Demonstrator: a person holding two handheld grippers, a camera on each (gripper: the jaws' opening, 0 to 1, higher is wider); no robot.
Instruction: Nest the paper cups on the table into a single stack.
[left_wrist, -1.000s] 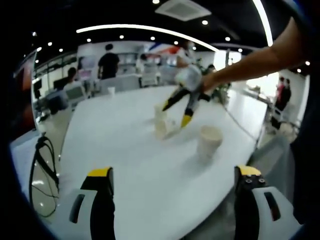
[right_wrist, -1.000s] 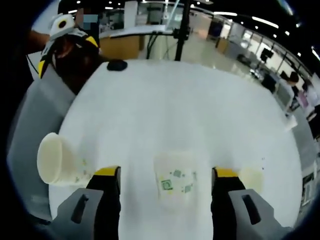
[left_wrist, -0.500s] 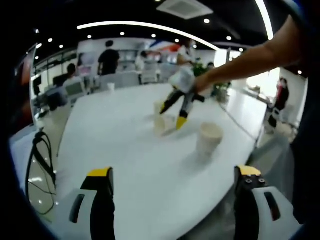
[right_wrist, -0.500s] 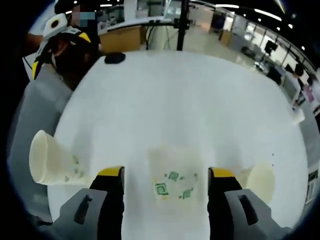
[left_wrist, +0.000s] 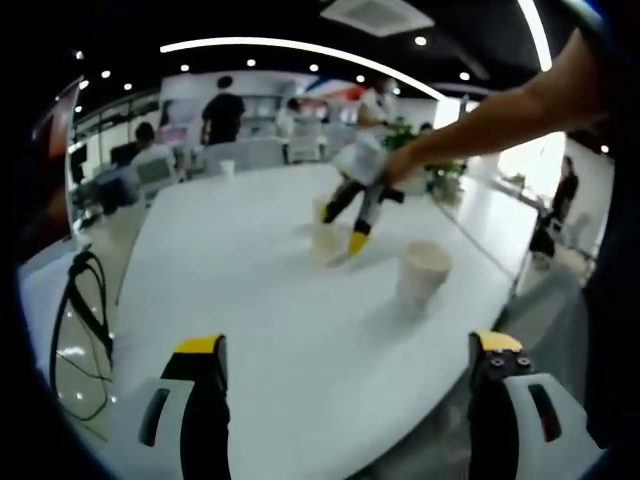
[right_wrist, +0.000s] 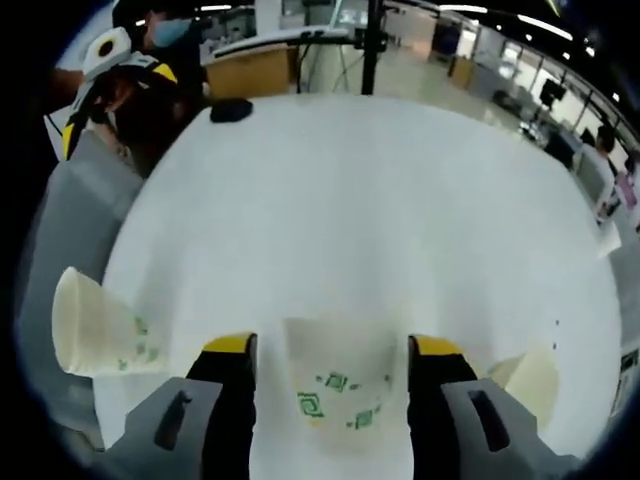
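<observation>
- The right gripper (right_wrist: 330, 352) points down at the table, its two yellow-tipped jaws spread wide, one on either side of a paper cup (right_wrist: 335, 385) that stands between them; I can't tell whether either jaw touches it.
- In the left gripper view the same right gripper (left_wrist: 342, 228) sits at the end of the person's bare forearm (left_wrist: 500, 105), which stretches in from the right, hand (left_wrist: 400, 165) wrapped round the handle.
- The left gripper (left_wrist: 345, 365) is held low and back near the table edge, jaws wide apart with nothing between them.
- In the right gripper view the left gripper (right_wrist: 120, 75) appears far off, close to the person's body.
</observation>
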